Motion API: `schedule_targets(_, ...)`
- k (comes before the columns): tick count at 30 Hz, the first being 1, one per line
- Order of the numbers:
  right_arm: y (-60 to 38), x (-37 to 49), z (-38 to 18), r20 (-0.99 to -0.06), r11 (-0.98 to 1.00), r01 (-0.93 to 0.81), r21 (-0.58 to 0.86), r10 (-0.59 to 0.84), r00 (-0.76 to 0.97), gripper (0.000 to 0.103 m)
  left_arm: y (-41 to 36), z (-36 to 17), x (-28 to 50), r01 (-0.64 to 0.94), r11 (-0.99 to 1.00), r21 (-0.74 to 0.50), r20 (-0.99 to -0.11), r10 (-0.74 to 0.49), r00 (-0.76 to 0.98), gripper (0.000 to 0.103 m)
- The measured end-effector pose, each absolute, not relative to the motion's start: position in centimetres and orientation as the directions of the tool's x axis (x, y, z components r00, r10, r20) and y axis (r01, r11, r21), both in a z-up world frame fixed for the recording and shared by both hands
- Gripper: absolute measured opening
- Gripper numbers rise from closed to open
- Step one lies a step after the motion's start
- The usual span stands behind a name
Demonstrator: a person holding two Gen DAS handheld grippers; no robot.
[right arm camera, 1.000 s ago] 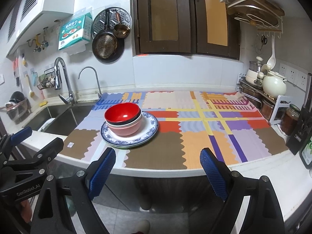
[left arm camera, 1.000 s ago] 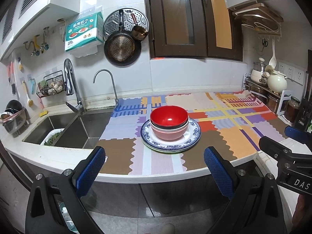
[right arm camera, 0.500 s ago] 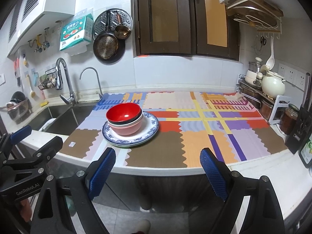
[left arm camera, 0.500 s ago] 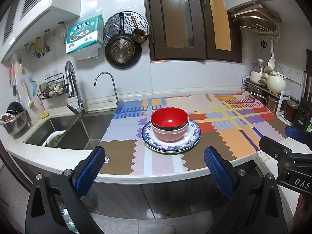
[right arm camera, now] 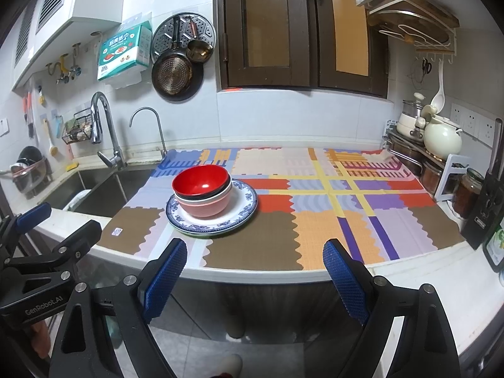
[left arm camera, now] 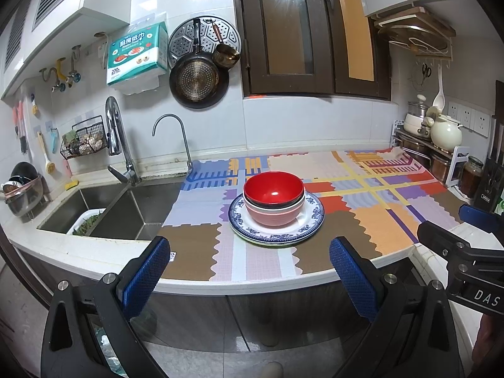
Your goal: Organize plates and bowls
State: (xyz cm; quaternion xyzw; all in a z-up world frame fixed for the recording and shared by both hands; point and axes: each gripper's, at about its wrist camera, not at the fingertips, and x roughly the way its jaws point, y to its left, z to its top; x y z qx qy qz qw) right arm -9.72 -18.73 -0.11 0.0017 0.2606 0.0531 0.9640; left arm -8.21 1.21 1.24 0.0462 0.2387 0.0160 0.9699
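Both the left gripper (left arm camera: 249, 271) and the right gripper (right arm camera: 252, 277) stood with jaws wide apart, holding and touching nothing, short of the counter edge. A glossy red bowl (left arm camera: 273, 188) sat nested in a pink-and-white bowl (left arm camera: 274, 214) on stacked blue-rimmed white plates (left arm camera: 310, 220), on the patchwork mat (left arm camera: 371, 211).

three stacked bowls (left arm camera: 273, 200), two plates (left arm camera: 310, 220), two hand-held grippers (left arm camera: 249, 271)
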Motion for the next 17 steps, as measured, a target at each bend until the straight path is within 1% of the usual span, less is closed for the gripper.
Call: schedule_targets(17,-18.92,-9.35,-0.06,-0.504,0.995,-0.098,0.029,0.099,0.858,0.089,0.91,1.47,-7.92,-0.012,0.995,0.095,-0.456,0.054,0.888,0.103)
